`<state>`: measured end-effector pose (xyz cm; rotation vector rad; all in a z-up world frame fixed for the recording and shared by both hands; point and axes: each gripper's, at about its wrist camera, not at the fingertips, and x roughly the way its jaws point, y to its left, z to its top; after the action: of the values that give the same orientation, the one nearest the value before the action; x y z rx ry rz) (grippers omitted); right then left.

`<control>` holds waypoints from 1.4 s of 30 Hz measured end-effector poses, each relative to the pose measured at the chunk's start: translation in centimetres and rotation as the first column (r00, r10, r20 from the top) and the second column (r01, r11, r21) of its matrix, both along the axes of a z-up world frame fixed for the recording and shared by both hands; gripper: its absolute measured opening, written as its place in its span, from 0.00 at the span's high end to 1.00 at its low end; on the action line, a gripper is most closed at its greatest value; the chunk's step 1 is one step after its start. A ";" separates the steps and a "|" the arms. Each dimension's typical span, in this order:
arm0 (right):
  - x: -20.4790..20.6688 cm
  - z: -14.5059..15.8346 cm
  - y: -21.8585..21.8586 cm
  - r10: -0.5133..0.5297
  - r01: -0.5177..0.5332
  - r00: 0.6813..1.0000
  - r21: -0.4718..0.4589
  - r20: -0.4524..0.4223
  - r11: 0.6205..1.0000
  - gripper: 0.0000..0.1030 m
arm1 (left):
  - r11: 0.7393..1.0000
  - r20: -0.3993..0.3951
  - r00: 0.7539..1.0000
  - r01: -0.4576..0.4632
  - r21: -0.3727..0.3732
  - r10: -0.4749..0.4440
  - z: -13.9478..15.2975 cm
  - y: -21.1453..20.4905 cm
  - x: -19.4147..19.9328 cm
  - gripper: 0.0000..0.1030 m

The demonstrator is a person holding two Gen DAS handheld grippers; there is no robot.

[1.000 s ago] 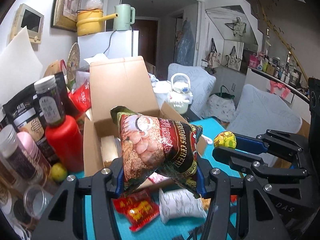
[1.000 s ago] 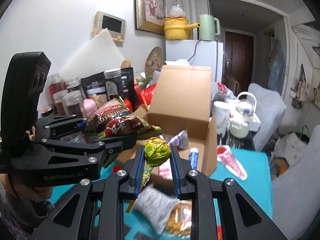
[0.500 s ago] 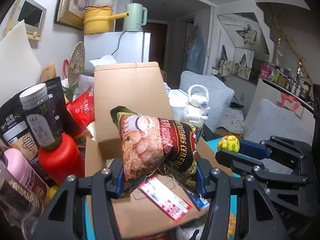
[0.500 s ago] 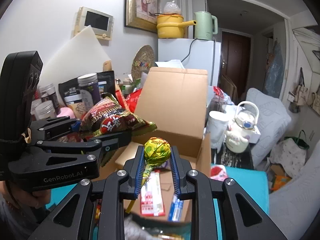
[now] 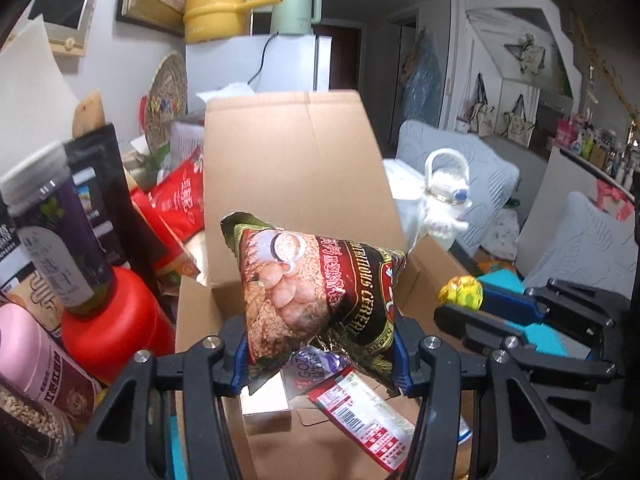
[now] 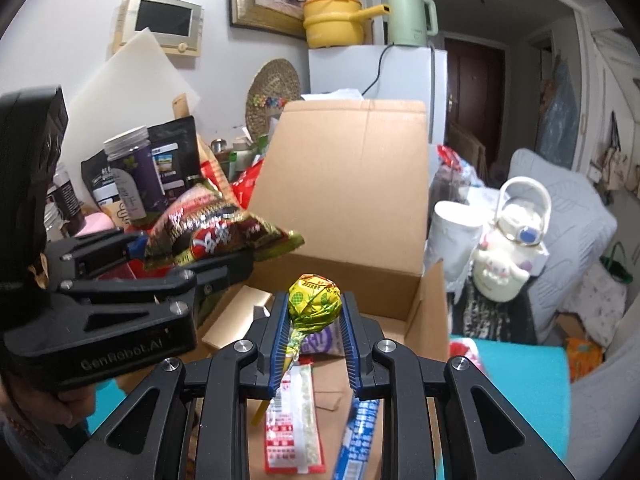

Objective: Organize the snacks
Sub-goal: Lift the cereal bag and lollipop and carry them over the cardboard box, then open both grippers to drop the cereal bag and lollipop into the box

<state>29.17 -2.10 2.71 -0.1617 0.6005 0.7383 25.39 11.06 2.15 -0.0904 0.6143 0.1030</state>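
Left hand-held gripper [image 5: 320,354] clamps cereal bag [image 5: 320,284]; right hand-held gripper [image 6: 314,320] pinches lollipop [image 6: 315,299].

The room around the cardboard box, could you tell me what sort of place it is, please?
Most likely a lived-in home, a cluttered kitchen-living area: a fridge topped with a kettle and yellow pot, and cushioned seating behind.

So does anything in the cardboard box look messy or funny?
A little. The red-and-white packet and the blue packet in the cardboard box lie loose at different angles, not lined up. Nothing looks spilled or torn.
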 end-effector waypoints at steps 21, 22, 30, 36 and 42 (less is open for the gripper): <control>3.0 -6.1 1.2 -0.046 0.025 0.991 -0.170 -0.122 0.985 0.76 | 0.998 -0.198 0.980 -0.008 0.062 0.020 -5.0 -0.4 3.8 0.48; 3.0 -6.3 1.4 -0.046 0.023 0.991 -0.178 -0.126 0.984 0.76 | 0.998 -0.210 0.977 -0.009 0.061 0.022 -5.3 -0.3 3.9 0.48; 3.4 -7.3 1.8 -0.060 0.027 0.987 -0.213 -0.150 0.977 0.76 | 0.997 -0.273 0.960 -0.038 0.068 0.055 -6.6 0.1 4.6 0.48; 3.4 -7.3 1.8 -0.057 0.022 0.985 -0.214 -0.160 0.977 0.69 | 0.995 -0.353 0.931 -0.067 0.074 0.089 -7.6 0.5 5.3 0.46; 2.7 -6.7 1.8 -0.058 0.025 0.988 -0.222 -0.143 0.975 0.62 | 0.991 -0.363 0.924 -0.088 0.104 0.120 -7.5 0.2 5.1 0.43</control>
<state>31.92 -0.29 -4.00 -0.2998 0.8258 0.6455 30.49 11.27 -5.37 -0.0192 0.9811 0.2535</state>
